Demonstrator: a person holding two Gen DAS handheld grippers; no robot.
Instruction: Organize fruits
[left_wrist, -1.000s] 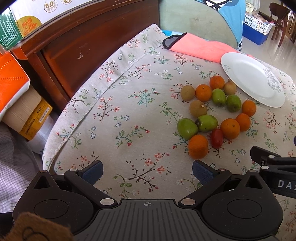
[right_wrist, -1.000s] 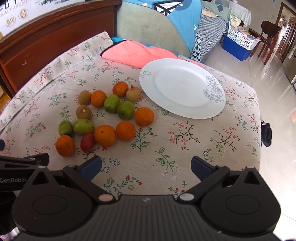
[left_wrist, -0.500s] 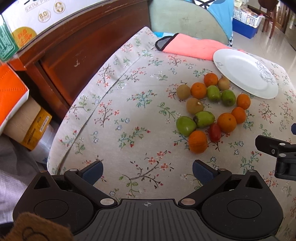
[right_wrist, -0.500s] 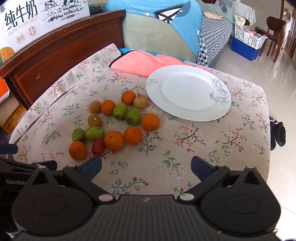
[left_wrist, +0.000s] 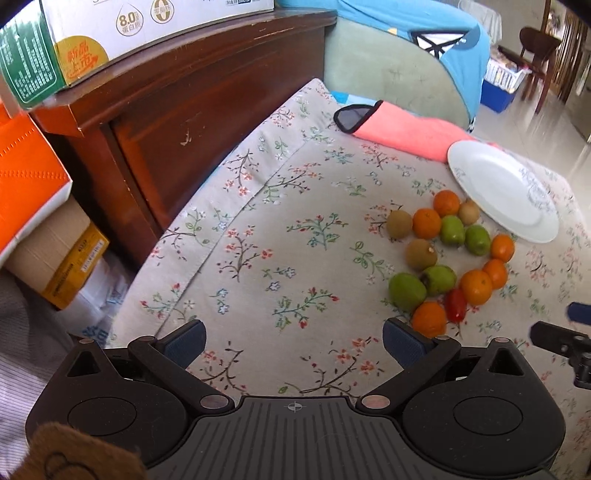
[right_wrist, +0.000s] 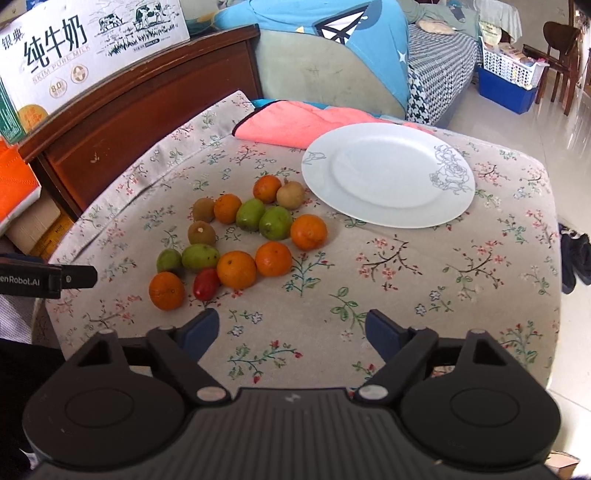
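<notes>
1. Right gripper (right_wrist: 291, 328): closing, nothing between the jaws, above bare floral cloth (right_wrist: 424, 266).
2. Left gripper (left_wrist: 293, 338): spread wide, empty, nearest orange (left_wrist: 428, 319) just beside its right finger.
3. Fruit cluster (right_wrist: 240, 236): loose on the cloth, left of white plate (right_wrist: 388, 173), none on it.
4. Pink towel (right_wrist: 295, 123) behind the plate.

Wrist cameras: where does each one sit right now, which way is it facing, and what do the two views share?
Left wrist: on the left gripper, looking down across the floral cloth from the fruit's left; jaws apart, empty; right gripper's tip at right edge.
Right wrist: on the right gripper, facing fruit and white plate; jaws closing on nothing; left gripper's tip at left edge.
Shared: plate, pink towel, red fruit, wooden cabinet.
</notes>
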